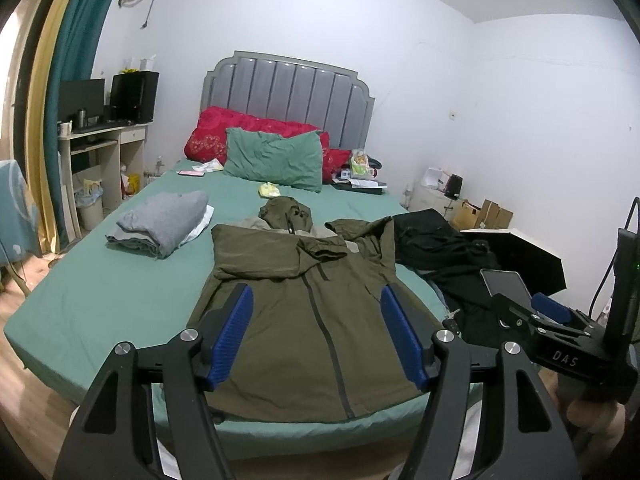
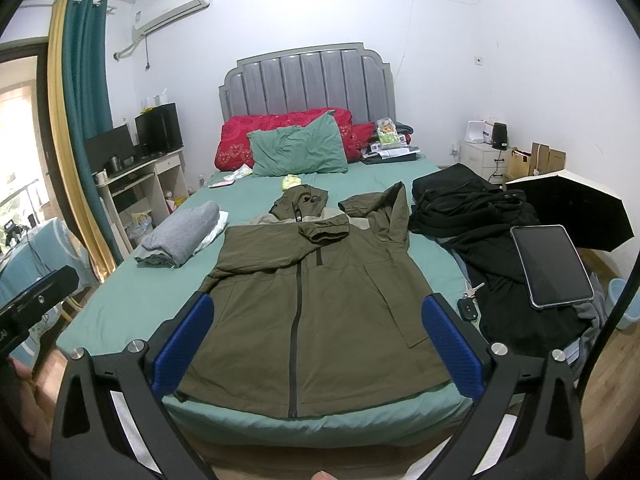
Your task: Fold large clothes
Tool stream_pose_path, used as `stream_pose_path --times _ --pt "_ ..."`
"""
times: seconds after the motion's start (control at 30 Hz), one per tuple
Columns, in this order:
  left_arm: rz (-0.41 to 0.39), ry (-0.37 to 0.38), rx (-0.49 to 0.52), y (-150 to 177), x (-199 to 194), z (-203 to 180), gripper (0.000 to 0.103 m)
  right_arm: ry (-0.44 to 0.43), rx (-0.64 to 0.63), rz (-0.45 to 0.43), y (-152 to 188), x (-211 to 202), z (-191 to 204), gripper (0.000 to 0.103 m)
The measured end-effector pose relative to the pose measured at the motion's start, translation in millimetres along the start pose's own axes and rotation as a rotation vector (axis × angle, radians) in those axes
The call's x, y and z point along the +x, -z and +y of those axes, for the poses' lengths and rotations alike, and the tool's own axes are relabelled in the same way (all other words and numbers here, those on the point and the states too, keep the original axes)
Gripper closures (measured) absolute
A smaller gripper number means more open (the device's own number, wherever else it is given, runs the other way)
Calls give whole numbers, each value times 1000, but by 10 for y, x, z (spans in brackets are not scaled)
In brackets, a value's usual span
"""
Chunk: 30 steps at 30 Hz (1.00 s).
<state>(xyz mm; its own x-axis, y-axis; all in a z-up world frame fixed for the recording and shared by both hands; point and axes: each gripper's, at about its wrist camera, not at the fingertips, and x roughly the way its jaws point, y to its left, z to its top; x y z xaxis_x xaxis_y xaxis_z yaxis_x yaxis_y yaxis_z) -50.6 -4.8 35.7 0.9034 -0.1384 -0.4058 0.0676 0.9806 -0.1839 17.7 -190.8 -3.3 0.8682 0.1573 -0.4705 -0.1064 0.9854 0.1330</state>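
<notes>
an olive hooded jacket (image 2: 312,300) lies flat, front up, near the foot of a green bed (image 2: 132,304). its long axis runs from the hem at the near edge to the hood, which points at the headboard. one sleeve is folded across the chest; the other lies angled outward. the left gripper (image 1: 316,336) and right gripper (image 2: 320,352) hover above the hem, jaws apart, holding nothing. a good fold would likely pinch the loose sleeve's cuff and bring it inward, keeping the fabric smooth.

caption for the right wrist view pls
Open right gripper hovers over an olive jacket laid zipped on a green bed, one sleeve folded across.
</notes>
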Motion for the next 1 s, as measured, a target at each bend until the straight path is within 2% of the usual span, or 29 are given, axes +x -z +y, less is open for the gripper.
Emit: stream_pose_path --times 0.7,0.83,1.0 --pt "6 19 11 -87 80 15 34 1 3 16 -35 22 -58 1" --pt "38 44 22 -126 406 78 34 1 -10 39 -80 223 -174 1" --pt "129 68 45 -160 1239 228 34 -4 -17 132 -47 922 -511 3"
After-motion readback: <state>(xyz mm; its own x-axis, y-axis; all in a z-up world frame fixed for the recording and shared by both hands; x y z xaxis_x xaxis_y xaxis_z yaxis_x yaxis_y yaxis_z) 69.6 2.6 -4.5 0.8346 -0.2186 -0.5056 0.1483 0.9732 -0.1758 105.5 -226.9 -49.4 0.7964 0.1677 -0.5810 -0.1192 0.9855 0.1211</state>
